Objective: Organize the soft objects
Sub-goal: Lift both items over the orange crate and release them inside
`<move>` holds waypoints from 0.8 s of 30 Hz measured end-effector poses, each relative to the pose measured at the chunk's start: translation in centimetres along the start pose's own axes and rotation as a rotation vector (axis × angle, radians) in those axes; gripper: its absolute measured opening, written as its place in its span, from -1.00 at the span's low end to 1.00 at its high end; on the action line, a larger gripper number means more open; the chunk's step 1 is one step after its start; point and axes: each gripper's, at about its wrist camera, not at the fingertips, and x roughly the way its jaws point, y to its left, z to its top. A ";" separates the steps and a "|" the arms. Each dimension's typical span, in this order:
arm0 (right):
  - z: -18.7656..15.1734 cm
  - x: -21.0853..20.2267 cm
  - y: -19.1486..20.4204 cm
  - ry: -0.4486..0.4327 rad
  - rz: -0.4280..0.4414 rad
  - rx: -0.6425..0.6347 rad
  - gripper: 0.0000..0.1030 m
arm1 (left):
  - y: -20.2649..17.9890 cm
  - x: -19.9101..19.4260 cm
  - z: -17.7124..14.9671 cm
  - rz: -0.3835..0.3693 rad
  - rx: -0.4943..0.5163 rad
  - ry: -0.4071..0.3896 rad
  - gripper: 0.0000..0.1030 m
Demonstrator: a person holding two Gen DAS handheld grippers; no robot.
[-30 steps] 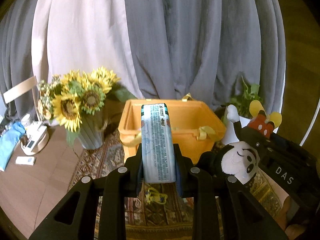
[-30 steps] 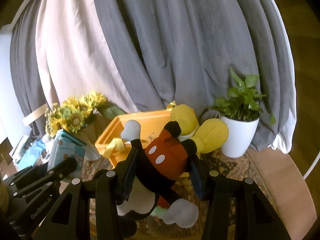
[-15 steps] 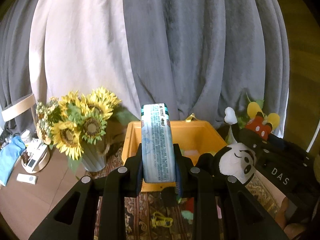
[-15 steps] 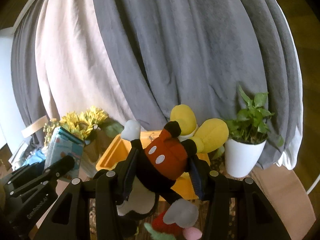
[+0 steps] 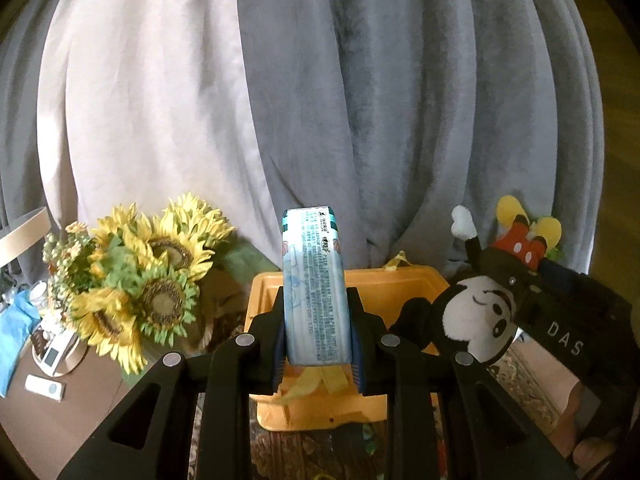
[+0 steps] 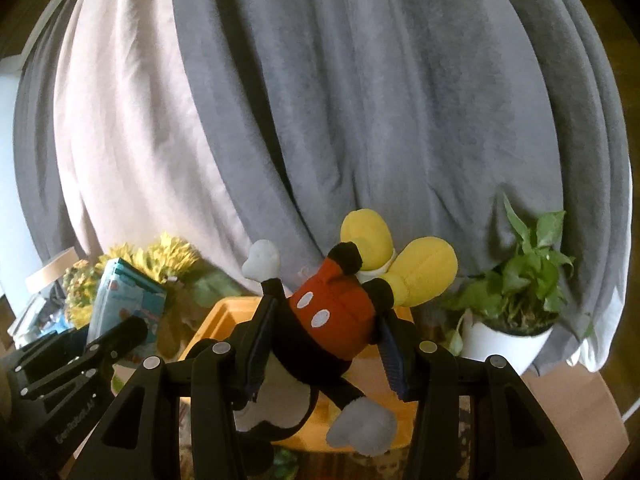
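Note:
My left gripper [image 5: 318, 344] is shut on a pale blue tissue pack [image 5: 314, 284] that stands upright between its pads, in front of the orange basket [image 5: 384, 284]. My right gripper [image 6: 326, 344] is shut on a mouse plush toy [image 6: 332, 320], held upside down by its red shorts, yellow shoes up and head hanging below. In the left wrist view the plush toy [image 5: 476, 316] and the right gripper [image 5: 532, 280] show at the right. In the right wrist view the tissue pack [image 6: 128, 300] and left gripper [image 6: 132, 330] show at the left. The orange basket [image 6: 224, 312] sits behind the plush.
A vase of sunflowers [image 5: 140, 280] stands left of the basket. A white pot with a green plant [image 6: 516, 304] stands to its right. Grey and cream curtains [image 5: 320, 100] hang close behind. A patterned rug [image 5: 320, 452] lies under the basket. Small items [image 5: 44, 360] lie on the floor, far left.
Both grippers have risen and moved back, each keeping its hold. The basket, sunflowers and plant have sunk lower in both views, and more curtain shows.

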 end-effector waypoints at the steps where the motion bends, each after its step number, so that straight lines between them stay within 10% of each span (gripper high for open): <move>1: 0.2 0.4 0.0 -0.003 -0.003 -0.001 -0.04 | 0.0 0.4 0.2 0.002 0.002 0.000 -0.49; 24: 0.0 12.1 -0.5 0.164 0.035 0.021 -0.04 | 0.6 11.3 0.7 -0.003 0.049 0.143 -0.48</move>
